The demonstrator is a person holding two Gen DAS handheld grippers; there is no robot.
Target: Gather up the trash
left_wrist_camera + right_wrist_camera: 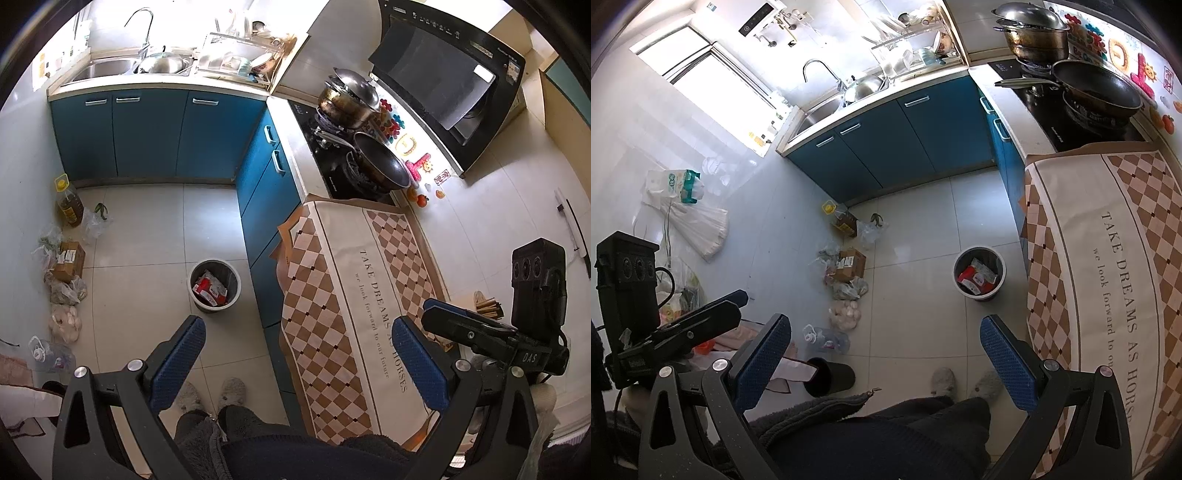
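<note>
A grey trash bin (214, 286) stands on the tiled floor beside the blue cabinets, with red and white wrappers inside; it also shows in the right wrist view (979, 275). My left gripper (295, 354) is open and empty, held high above the floor and the cloth-covered counter (343, 280). My right gripper (882, 354) is open and empty, high above the floor. The right gripper's body shows at the right of the left wrist view (480, 332). An empty plastic bottle (827, 339) lies on the floor near the wall.
Along the wall sit an oil bottle (68, 201), a cardboard box (68, 258) and several plastic bags (846, 288). A black cylinder (831, 376) lies on the floor. Pots and a pan (384, 158) stand on the stove. My slippered feet (214, 395) are below.
</note>
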